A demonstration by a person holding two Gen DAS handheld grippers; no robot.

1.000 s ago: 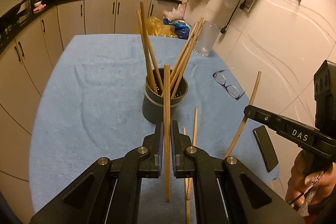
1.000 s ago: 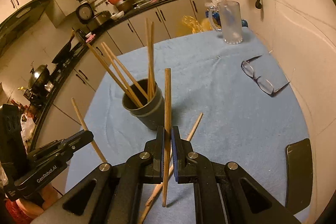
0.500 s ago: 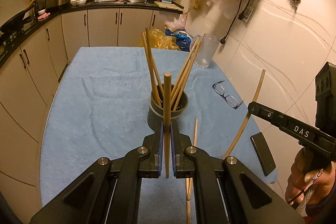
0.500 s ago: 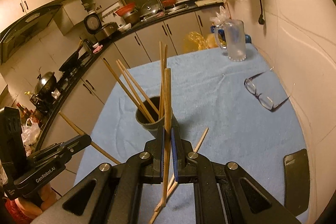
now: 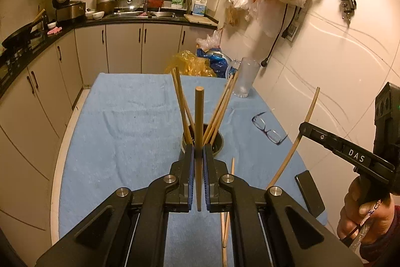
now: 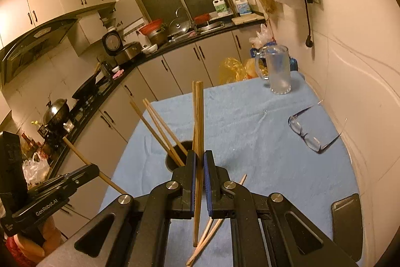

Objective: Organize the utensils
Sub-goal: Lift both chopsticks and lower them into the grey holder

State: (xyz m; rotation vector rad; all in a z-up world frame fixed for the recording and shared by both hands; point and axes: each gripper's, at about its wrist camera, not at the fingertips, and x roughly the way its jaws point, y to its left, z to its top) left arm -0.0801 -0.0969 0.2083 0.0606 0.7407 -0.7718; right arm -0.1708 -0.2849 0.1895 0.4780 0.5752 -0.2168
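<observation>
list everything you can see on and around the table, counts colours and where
chopstick holder: one, dark grey, middle of the table
chopsticks in the holder: at least five, light wood, fanned out and leaning on its rim
loose chopsticks: two or three, pale wood, lying on the cloth at the near edge
tablecloth: one, light blue, covering the table
glass mug: one, frosted clear, far right corner
eyeglasses: one pair, dark frame, right side of the cloth
phone: one, black, near right edge
plastic bags: yellow and blue, behind the table's far end
left gripper: black with blue pads, shut on an upright chopstick
right gripper: black with blue pads, shut on another chopstick
</observation>
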